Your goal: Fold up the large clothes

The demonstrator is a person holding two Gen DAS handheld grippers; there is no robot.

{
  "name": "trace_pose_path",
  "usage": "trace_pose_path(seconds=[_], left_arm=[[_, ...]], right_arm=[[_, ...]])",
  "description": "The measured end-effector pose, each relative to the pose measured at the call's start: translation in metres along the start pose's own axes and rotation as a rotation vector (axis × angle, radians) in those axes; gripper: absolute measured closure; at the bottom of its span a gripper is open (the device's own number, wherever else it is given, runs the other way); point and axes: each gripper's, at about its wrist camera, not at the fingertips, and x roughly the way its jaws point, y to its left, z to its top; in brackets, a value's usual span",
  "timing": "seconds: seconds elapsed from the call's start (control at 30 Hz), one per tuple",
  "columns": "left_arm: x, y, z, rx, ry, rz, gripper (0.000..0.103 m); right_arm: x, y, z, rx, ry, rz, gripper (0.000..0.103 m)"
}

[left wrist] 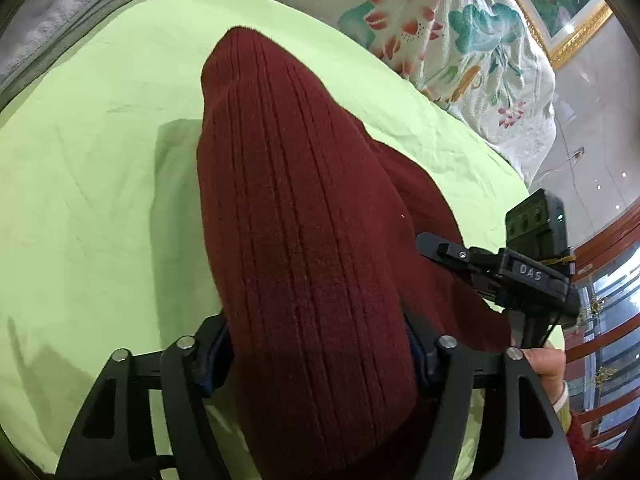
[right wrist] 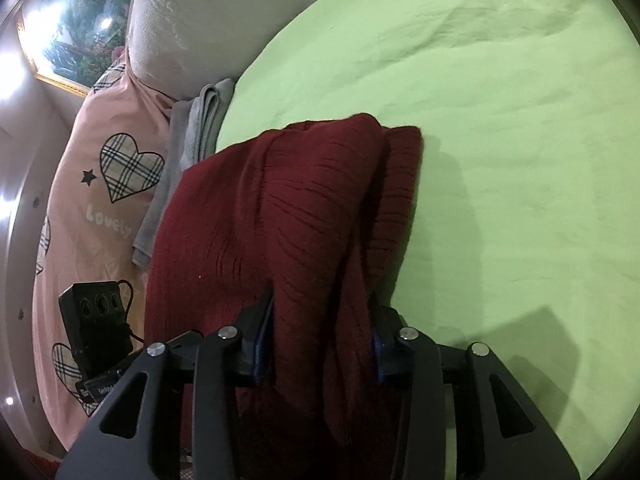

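Observation:
A dark red ribbed knit sweater [left wrist: 304,208] lies bunched over a light green bed sheet [left wrist: 100,152]. My left gripper [left wrist: 320,344] is shut on a thick fold of the sweater, which drapes over and hides the fingertips. In the right wrist view the same sweater [right wrist: 280,208] lies folded on the sheet [right wrist: 520,140]. My right gripper [right wrist: 324,332] is shut on a bunched fold of it. The right gripper's body also shows at the right of the left wrist view [left wrist: 520,268].
A floral quilt [left wrist: 440,28] lies at the far side of the bed. A folded grey towel [right wrist: 196,136] and a pink duvet with plaid hearts [right wrist: 100,200] lie left of the sweater. A gold-framed picture [left wrist: 568,12] hangs behind. Wooden rails [left wrist: 608,280] stand at right.

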Motion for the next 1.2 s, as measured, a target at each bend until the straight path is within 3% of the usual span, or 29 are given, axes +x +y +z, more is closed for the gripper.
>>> trace_pose_path(seconds=[0.2,0.33,0.47,0.57,0.63,0.73,0.9,1.03,1.13,1.2], left_arm=[[-0.03,-0.001,-0.006,0.007,-0.04,0.038,0.031],[-0.075,-0.003,-0.014,0.025,-0.179,0.068,0.033],[-0.097,-0.003,-0.022,0.054,-0.251,0.013,0.045],[-0.088,-0.005,-0.025,0.082,-0.215,-0.008,0.057],[-0.077,-0.008,-0.027,0.11,-0.184,-0.019,0.057],[-0.055,-0.021,-0.022,0.124,-0.135,-0.009,0.057],[-0.045,-0.042,-0.023,0.236,-0.098,0.031,0.057],[-0.023,-0.06,-0.03,0.332,-0.077,0.109,0.055],[-0.021,-0.065,-0.033,0.353,-0.084,0.144,0.054],[-0.023,-0.062,-0.036,0.345,-0.083,0.149,0.052]], right_arm=[[-0.026,0.016,0.005,-0.022,-0.069,-0.077,0.051],[-0.052,0.027,0.006,-0.058,-0.146,-0.088,0.051],[-0.049,0.037,0.005,-0.081,-0.127,-0.065,0.051],[-0.029,0.037,0.005,-0.08,-0.079,-0.094,0.051],[-0.013,0.033,0.005,-0.064,-0.041,-0.106,0.053],[-0.003,0.031,0.009,-0.06,-0.018,-0.12,0.086],[-0.045,0.039,0.018,-0.106,-0.148,-0.101,0.088],[-0.024,0.013,0.019,-0.071,-0.07,-0.182,0.087],[-0.019,-0.006,0.014,-0.008,-0.073,-0.155,0.08],[-0.025,-0.007,0.014,0.019,-0.084,-0.156,0.067]])
